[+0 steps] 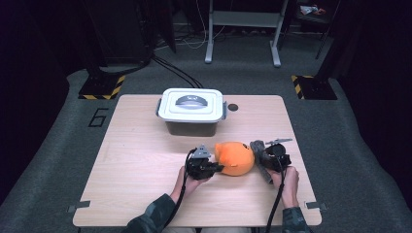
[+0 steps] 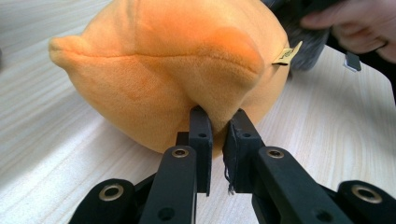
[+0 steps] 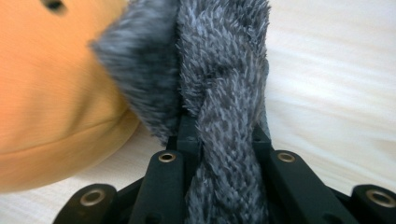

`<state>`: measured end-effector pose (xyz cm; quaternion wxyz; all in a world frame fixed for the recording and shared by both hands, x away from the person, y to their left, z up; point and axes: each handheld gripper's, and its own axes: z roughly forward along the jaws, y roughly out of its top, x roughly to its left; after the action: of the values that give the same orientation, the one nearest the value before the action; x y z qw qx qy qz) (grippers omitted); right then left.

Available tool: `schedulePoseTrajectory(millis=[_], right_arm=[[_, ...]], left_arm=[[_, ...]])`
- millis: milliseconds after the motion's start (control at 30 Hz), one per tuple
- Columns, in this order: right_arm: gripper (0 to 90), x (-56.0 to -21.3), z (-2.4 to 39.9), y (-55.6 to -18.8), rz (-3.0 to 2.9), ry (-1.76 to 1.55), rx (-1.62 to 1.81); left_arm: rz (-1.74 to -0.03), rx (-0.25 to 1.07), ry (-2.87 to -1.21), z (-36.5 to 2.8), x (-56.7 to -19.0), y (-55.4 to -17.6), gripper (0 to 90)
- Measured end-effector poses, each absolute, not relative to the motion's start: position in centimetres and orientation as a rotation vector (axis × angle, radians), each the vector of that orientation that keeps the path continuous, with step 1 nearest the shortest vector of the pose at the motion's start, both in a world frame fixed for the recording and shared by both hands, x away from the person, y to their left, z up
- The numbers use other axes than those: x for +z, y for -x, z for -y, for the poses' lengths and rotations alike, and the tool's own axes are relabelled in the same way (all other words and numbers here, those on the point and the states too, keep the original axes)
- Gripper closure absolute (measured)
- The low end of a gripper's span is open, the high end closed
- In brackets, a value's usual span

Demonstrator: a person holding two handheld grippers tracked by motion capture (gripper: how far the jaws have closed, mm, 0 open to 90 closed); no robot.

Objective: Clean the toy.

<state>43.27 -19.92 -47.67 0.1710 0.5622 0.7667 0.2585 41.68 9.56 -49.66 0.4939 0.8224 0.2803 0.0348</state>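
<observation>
since your left gripper [image 2: 218, 122] only pinched a small fold of the orange plush toy [image 1: 235, 158] lying on the table [image 1: 141, 160] while your right gripper [image 3: 223, 135] clamped its grey fuzzy part [image 3: 219, 84], pulling apart risked the fold slipping from the fingers.

The orange plush toy [image 1: 235, 158] lay on the table's near right part. Its fuzzy grey part [image 1: 259, 154] stuck out rightward. A small tag [image 2: 286, 54] showed.

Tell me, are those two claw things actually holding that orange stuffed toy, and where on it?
Yes. The left gripper pinches a fold of the orange plush toy at its lower edge; the right gripper clamps its grey fuzzy part.
</observation>
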Motion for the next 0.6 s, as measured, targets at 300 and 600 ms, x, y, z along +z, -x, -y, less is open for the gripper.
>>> schedulePoseTrajectory(millis=[300,600], right_arm=[[74.4,-42.9,19.1,-40.8,-2.104,-1.469,0.793],[74.5,-42.5,15.3,-40.6,-2.214,-1.334,0.843]], left_arm=[[-0.668,0.091,-1.998,-9.5,-49.6,-41.7,82.0],[-0.655,0.146,-2.01,-9.5,-49.5,-41.5,78.9]])
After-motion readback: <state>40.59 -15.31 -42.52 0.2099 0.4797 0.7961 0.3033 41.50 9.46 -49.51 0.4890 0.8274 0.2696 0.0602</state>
